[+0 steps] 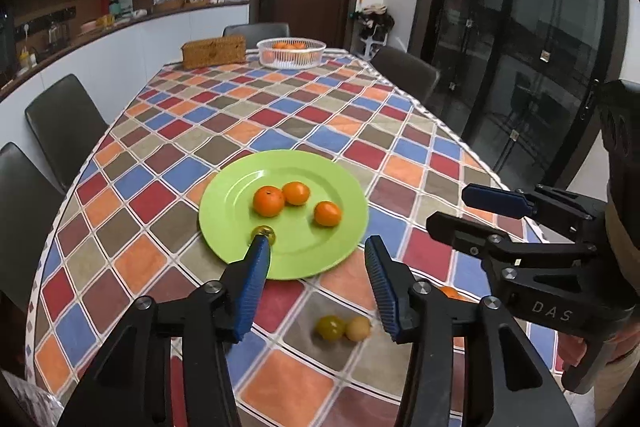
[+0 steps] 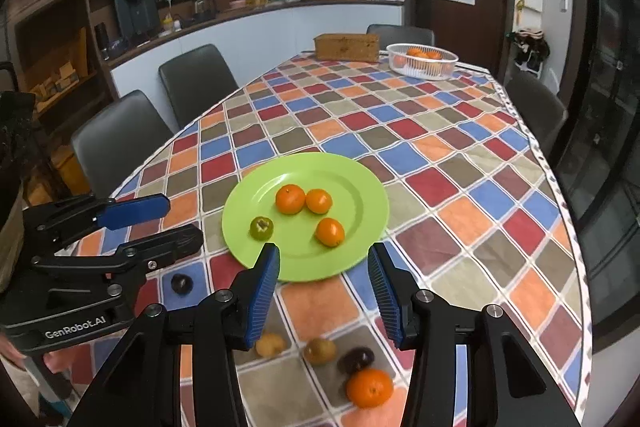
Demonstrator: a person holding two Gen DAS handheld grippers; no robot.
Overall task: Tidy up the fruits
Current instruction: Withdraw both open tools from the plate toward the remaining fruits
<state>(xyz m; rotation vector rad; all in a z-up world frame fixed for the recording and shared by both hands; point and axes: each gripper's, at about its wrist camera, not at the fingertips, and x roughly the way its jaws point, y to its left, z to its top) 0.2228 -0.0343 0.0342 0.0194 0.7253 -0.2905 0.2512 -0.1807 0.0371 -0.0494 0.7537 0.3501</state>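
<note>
**Both grippers hanging empty over the green plate**

The left gripper [image 1: 316, 281] is hovering with its blue pads spread apart and nothing between them. Just beyond its tips the green plate [image 1: 240, 187] is sitting on the checkered tablecloth [image 1: 280, 115], and three oranges [image 1: 268, 201] are lying on it, two of them touching and the third a little apart toward the gripper's right. A small green fruit [image 1: 264, 233] is resting on the plate's near edge, partly hidden behind the left finger's tip; I cannot tell whether the pad is touching it. Below the gripper, between its fingers and nearer to me, two small yellowish-green fruits [image 1: 331, 327] are lying side by side on the cloth.

The right gripper [image 2: 324, 287] is likewise released, pads apart and holding nothing. The same plate is lying straight ahead of its tips. Beneath and between its fingers several loose fruits are waiting on the cloth: an orange [image 2: 369, 387], a dark fruit [image 2: 357, 359] touching it, a brownish one [image 2: 320, 350] and a yellowish one [image 2: 270, 344] partly behind its left finger. Another dark fruit [image 2: 181, 283] is lying off to its left, under the other gripper.

Far ahead of both, at the table's other end, a white basket [image 1: 291, 63] holding more oranges is standing just beside a woven box [image 1: 214, 51].
</note>
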